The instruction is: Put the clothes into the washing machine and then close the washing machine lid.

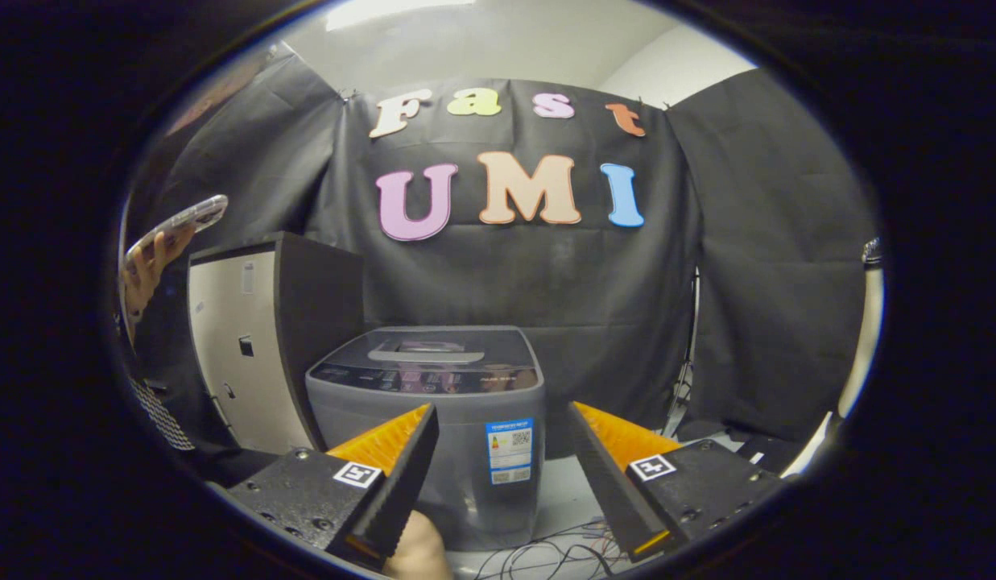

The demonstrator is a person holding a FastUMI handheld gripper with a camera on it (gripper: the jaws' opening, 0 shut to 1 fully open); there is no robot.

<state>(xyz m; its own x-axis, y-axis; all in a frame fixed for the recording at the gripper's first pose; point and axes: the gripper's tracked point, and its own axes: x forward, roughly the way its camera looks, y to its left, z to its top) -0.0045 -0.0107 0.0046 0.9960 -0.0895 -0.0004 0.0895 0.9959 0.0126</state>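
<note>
Just ahead of the gripper, framed in the gap between its two fingers, stands a grey top-loading washing machine. The fingers are spread wide apart and hold nothing; neither touches the machine. One fingertip overlaps the machine's front near its left corner in the view, while the other finger sits off to the machine's right side, clear of its body.

The washing machine lid lies flat and closed on top, with a dark control strip along its front edge. A label sticker is stuck on the machine's front face, showing between the fingers.

Left of the machine, close beside it, stands a tall cabinet with a pale front and dark side. Further left, a person's hand holds up a phone. Loose cables trail over the pale floor below the machine's front. A rounded, skin-toned shape shows just under the left finger; what it is cannot be told. Clothes cannot be made out anywhere around the machine.
</note>
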